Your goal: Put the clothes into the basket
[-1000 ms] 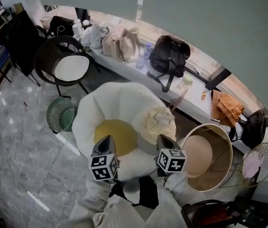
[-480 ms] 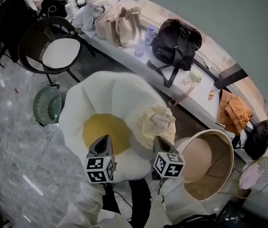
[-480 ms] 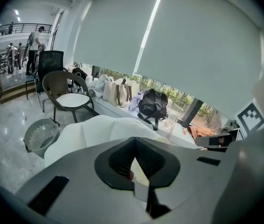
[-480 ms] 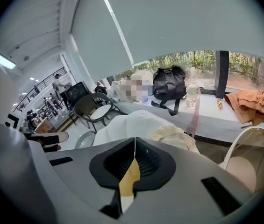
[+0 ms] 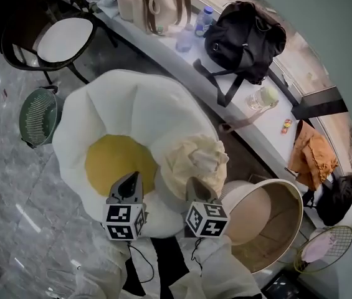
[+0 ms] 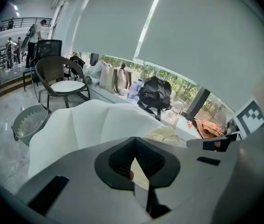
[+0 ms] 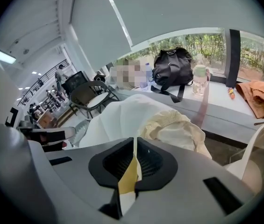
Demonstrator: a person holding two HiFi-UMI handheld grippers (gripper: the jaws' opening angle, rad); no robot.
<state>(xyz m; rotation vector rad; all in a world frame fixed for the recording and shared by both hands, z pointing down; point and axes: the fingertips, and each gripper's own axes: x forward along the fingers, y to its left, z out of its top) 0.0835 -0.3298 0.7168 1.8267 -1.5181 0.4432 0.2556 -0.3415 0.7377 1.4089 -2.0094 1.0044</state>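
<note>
A cream garment [image 5: 191,161] lies bunched on the right side of a white petal-shaped seat [image 5: 126,111] with a yellow centre. In the right gripper view the garment [image 7: 178,129] sits just beyond the jaws. A round white basket [image 5: 291,189] with a tan inside stands on the floor to the seat's right. My left gripper [image 5: 133,176] hangs over the seat's front edge beside the yellow patch, jaws together and empty. My right gripper [image 5: 193,182] is shut and empty, its tip just short of the garment's near edge.
A green wire bin [image 5: 38,114] and a dark chair [image 5: 57,33] stand left of the seat. The window ledge behind holds a black backpack [image 5: 244,33], a beige tote [image 5: 154,2], bottles and an orange cloth [image 5: 313,154]. A small wire basket [image 5: 322,248] stands at the far right.
Both grippers have sunk toward the seat, and the seat and cream garment now look larger and closer. Both jaws have stayed together.
</note>
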